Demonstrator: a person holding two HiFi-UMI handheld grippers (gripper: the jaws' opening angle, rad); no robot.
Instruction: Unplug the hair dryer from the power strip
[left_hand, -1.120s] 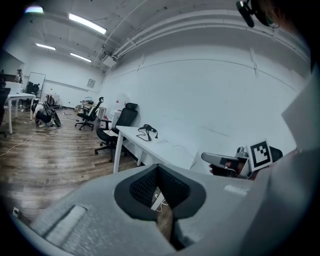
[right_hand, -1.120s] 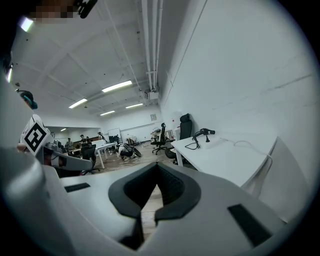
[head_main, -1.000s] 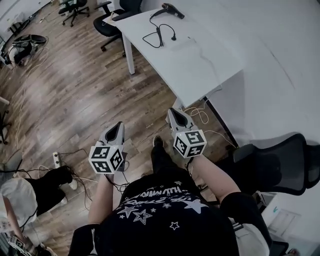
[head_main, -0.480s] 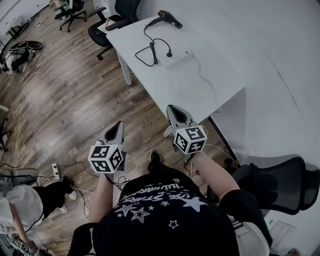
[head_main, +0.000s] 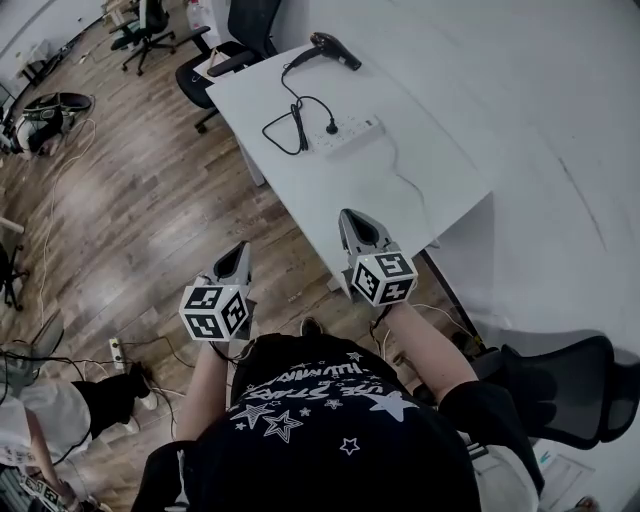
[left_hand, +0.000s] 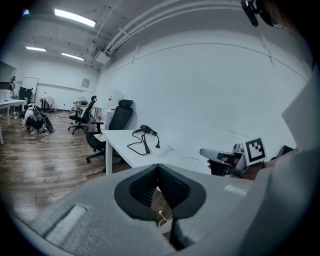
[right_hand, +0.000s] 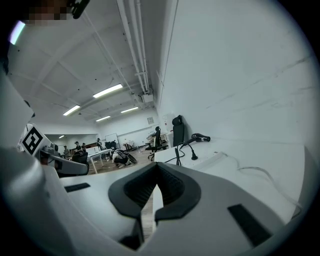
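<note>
hair dryer (head_main: 333, 46) is black, lying on its side at the far end of the white table (head_main: 380, 200). its black cord (head_main: 283, 128) is looped beside it and the plug (head_main: 331, 127) sits on the white power strip (head_main: 350, 133) mid-table; it looks seated in a socket, but it's too small to be sure. left gripper (head_main: 240, 252) is over the floor and right gripper (head_main: 352, 220) over the table's near corner, both with jaws pressed together on nothing, well apart from dryer and strip.
</note>
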